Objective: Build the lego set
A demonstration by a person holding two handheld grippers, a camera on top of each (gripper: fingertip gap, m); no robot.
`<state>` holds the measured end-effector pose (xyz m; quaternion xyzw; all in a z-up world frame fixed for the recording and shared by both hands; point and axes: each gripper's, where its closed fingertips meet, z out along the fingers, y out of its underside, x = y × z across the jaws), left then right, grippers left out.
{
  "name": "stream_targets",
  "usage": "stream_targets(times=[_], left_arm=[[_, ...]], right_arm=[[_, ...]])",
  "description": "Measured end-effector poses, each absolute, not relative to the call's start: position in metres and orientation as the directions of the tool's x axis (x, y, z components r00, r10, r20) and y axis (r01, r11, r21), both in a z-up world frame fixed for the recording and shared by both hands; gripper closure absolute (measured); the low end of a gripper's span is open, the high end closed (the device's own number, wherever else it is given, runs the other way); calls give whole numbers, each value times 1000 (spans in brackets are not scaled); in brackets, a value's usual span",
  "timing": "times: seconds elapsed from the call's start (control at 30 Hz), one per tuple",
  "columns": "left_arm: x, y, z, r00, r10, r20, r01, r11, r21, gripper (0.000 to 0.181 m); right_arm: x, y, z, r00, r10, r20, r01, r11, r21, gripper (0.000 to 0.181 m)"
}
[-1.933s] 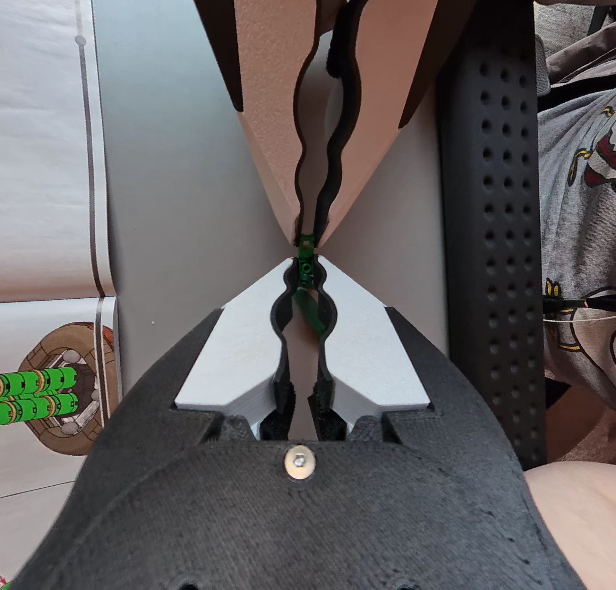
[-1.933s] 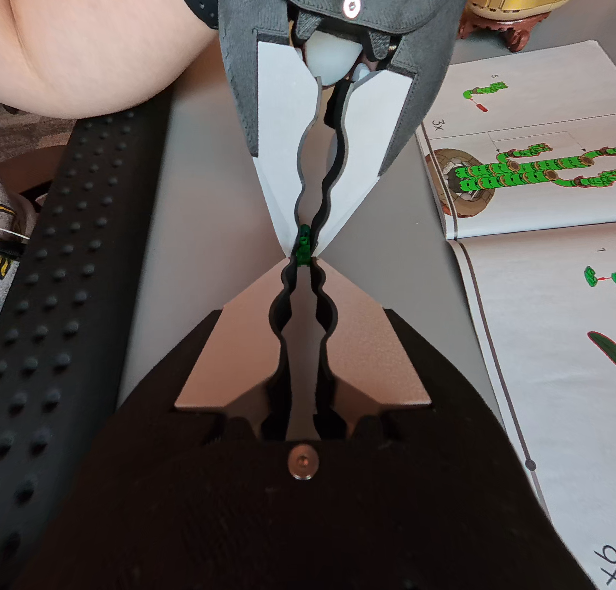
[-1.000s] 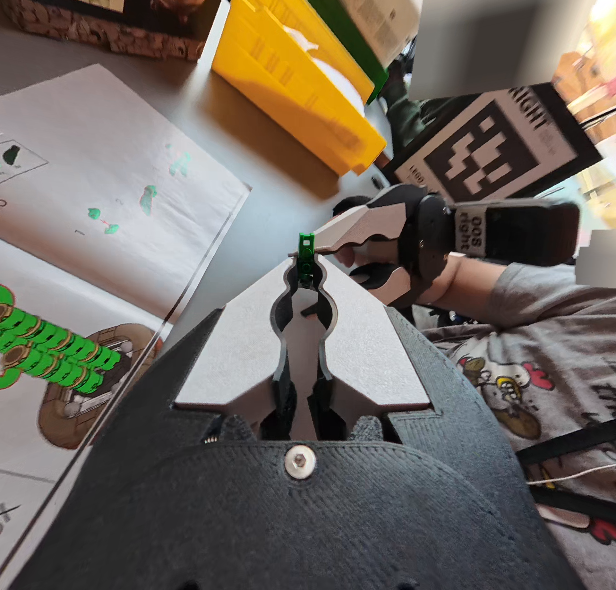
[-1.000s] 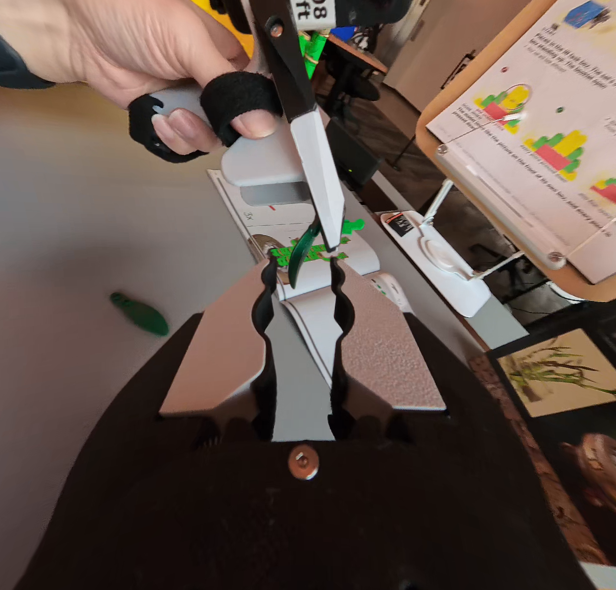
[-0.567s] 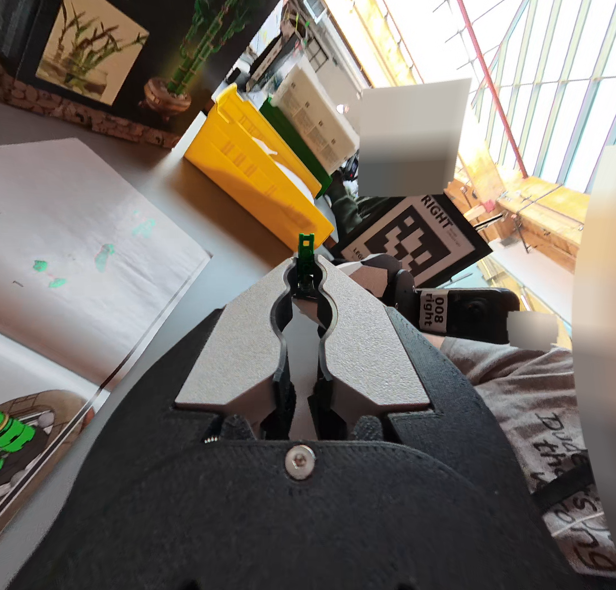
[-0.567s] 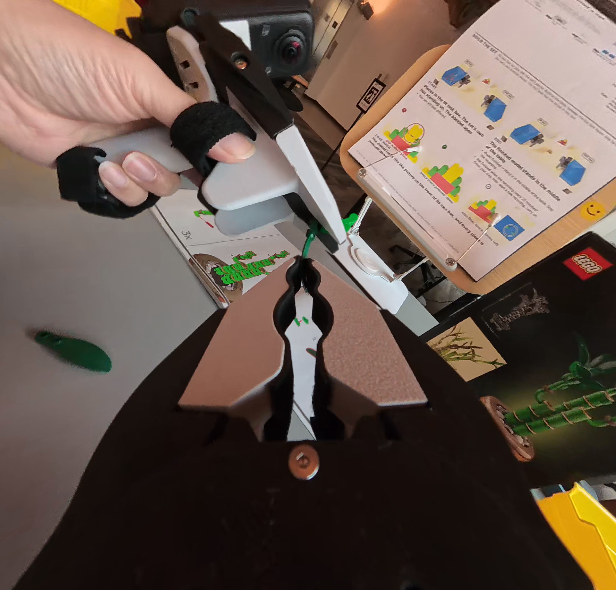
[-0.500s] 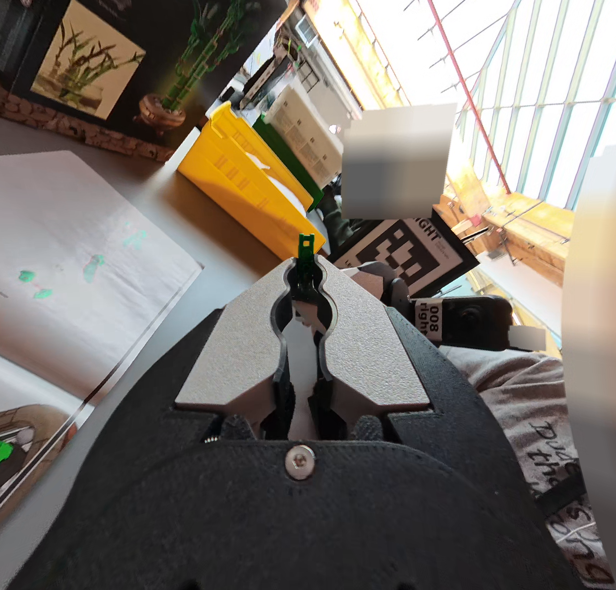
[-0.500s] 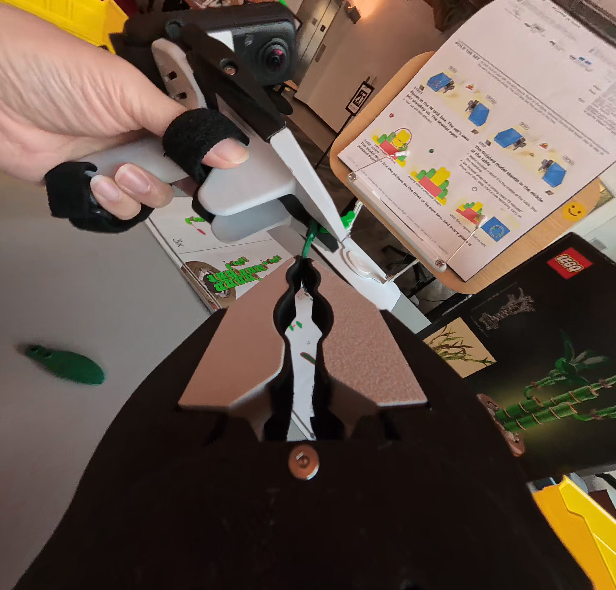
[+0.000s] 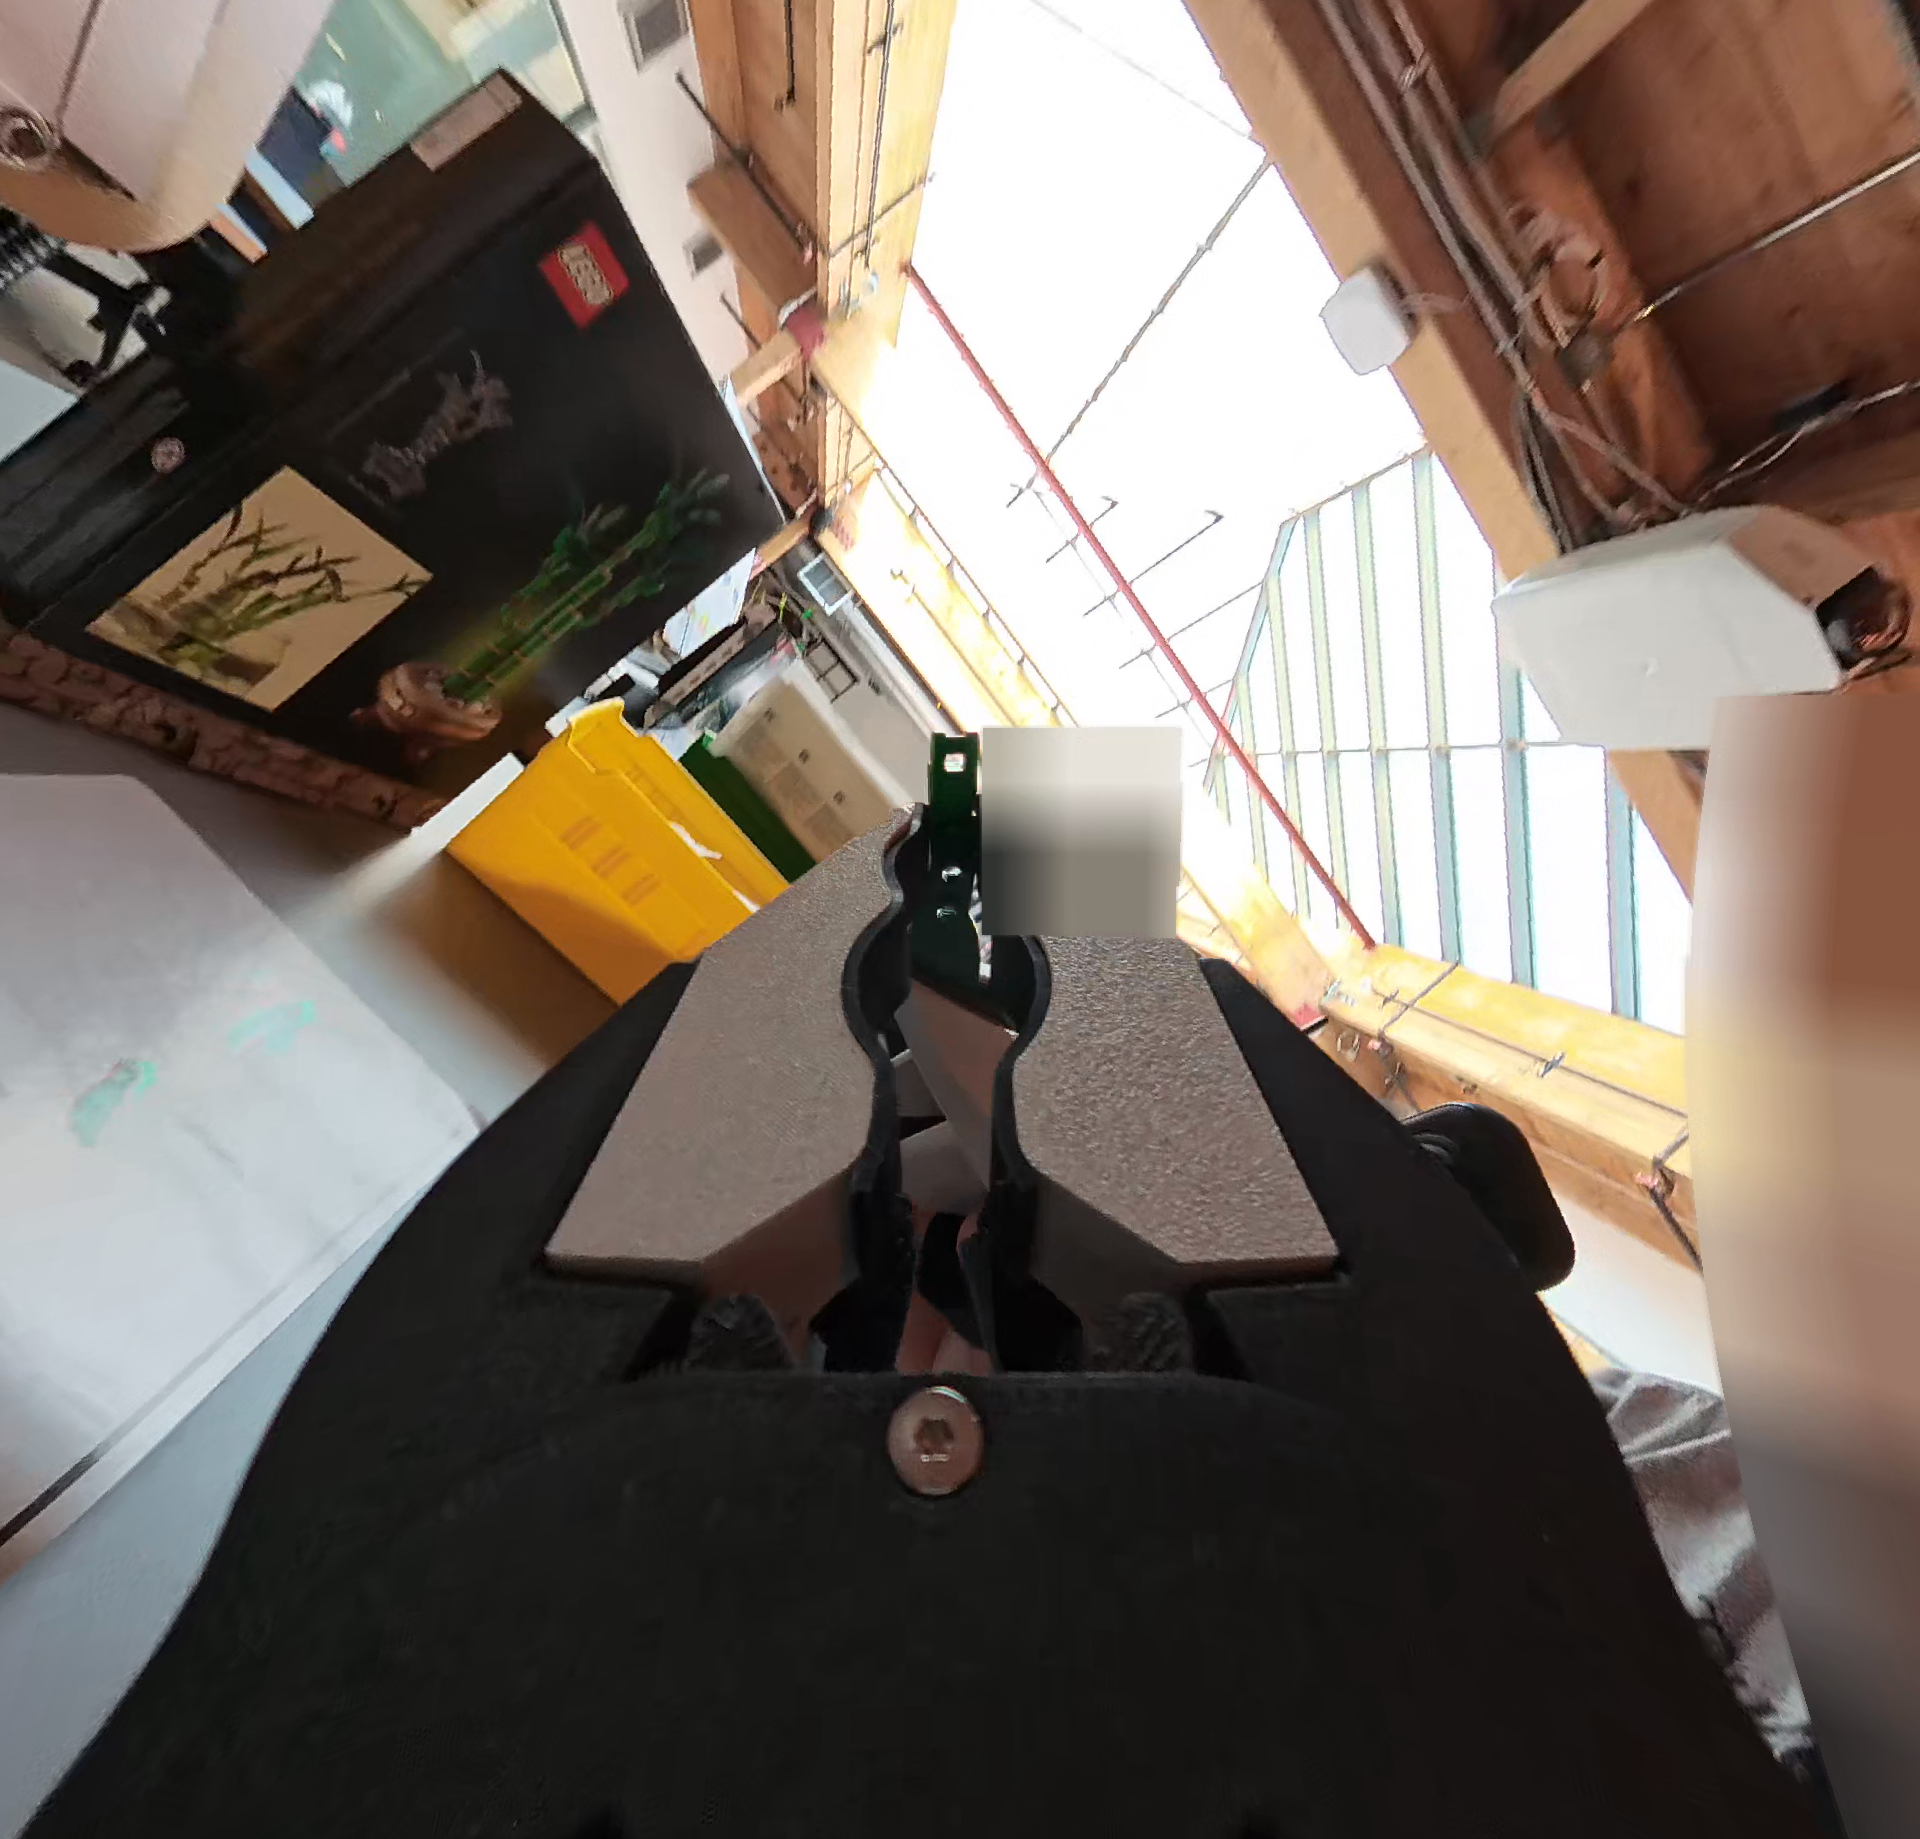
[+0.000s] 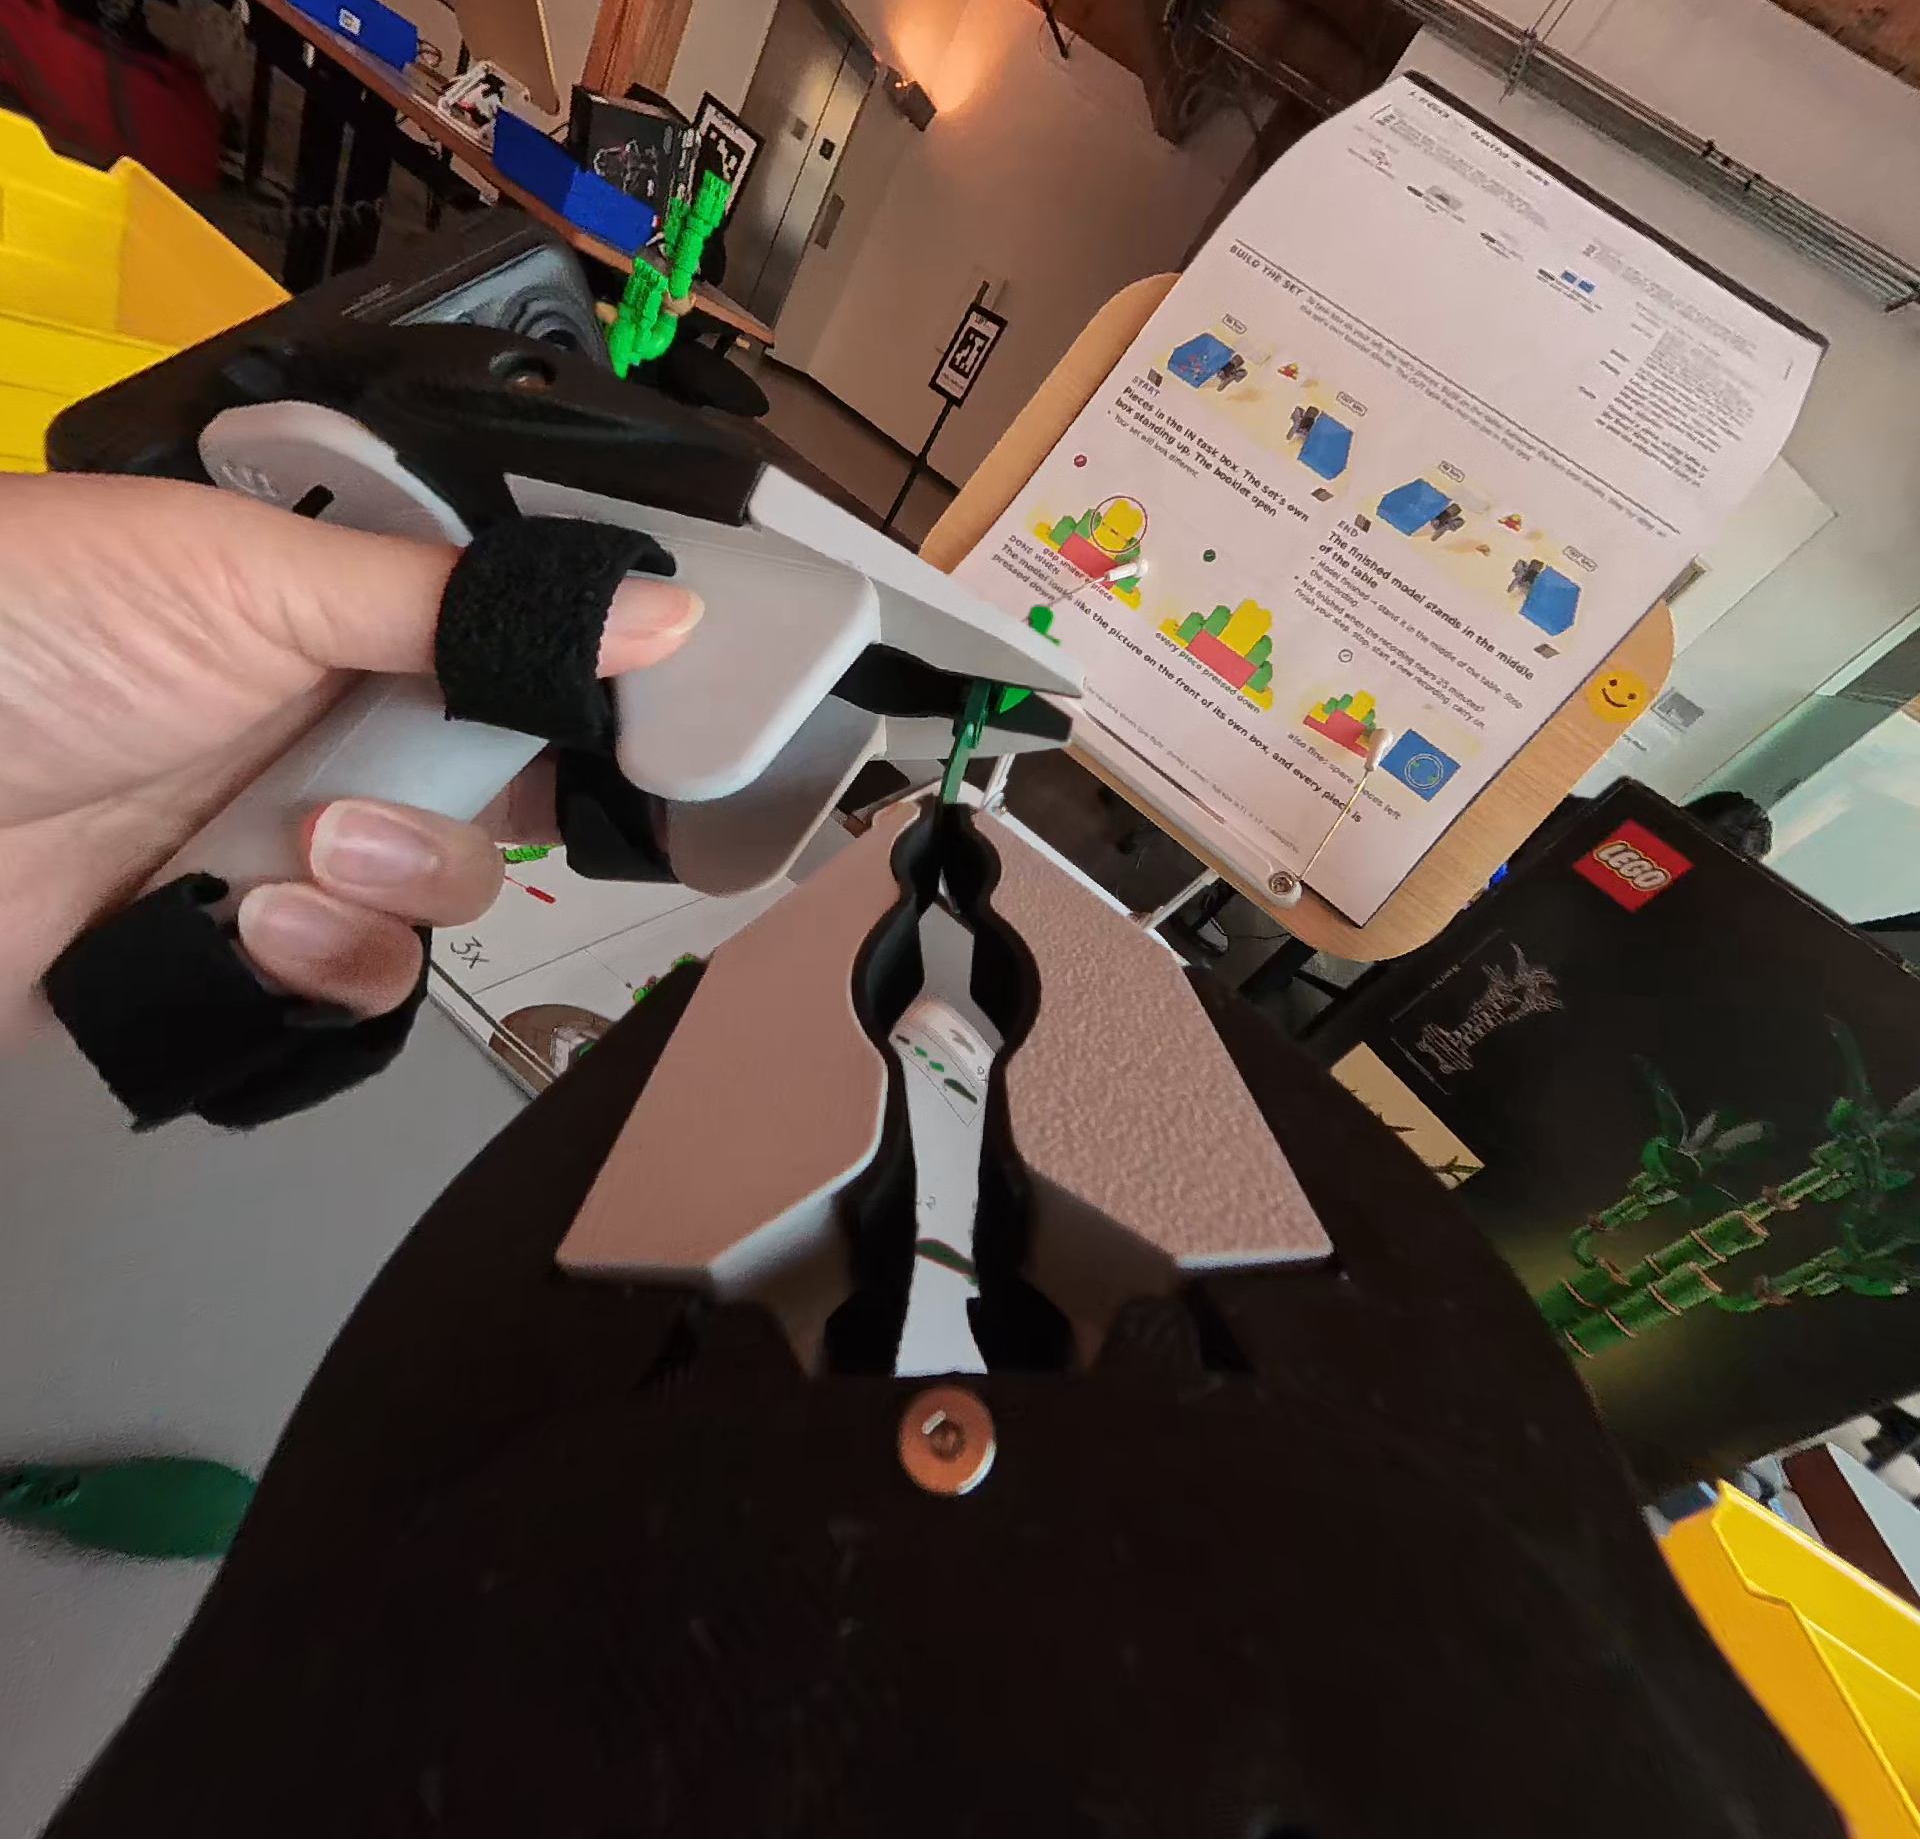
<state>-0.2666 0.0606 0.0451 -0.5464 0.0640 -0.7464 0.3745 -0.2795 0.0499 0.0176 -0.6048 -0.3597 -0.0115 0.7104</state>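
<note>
Both grippers are closing on one green lego piece: the left gripper pinching it at its fingertips, the right gripper nipping its lower end.

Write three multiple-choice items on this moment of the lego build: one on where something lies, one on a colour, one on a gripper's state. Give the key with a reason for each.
1. Where does the loose green leaf piece lie?
A. In the yellow bin
B. On the grey table
C. On the paper sheet on the stand

2. What colour is the small piece pinched in the left gripper?
A. Green
B. Red
C. Blue

3. How does the right gripper stand?
A. Wide open, nothing near it
B. Shut on a yellow brick
C. Closed at the tips on the thin green leaf stem hanging from the left gripper

Key: 1 B, the right wrist view shows the leaf flat on the grey table at lower left. 2 A, the left wrist view shows a dark green part sticking out of the tips. 3 C, the tips meet around the stem's lower end.
</note>
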Motion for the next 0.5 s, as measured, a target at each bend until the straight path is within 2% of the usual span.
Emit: stream_targets(times=[0.23, 0.4, 0.5], left_arm=[[-282, 65, 56, -137, -649, 748, 561, -674, -481, 176], [-285, 64, 58, -75, -681, 729, 555, -636, -537, 177], [-282, 60, 61, -102, -679, 727, 529, -656, -539, 176]], right_arm=[[-293, 53, 27, 773, 415, 479, 400, 268, -877, 181], [-294, 52, 28, 764, 392, 512, 422, 296, -857, 181], [-290, 50, 31, 741, 373, 559, 455, 333, -826, 181]])
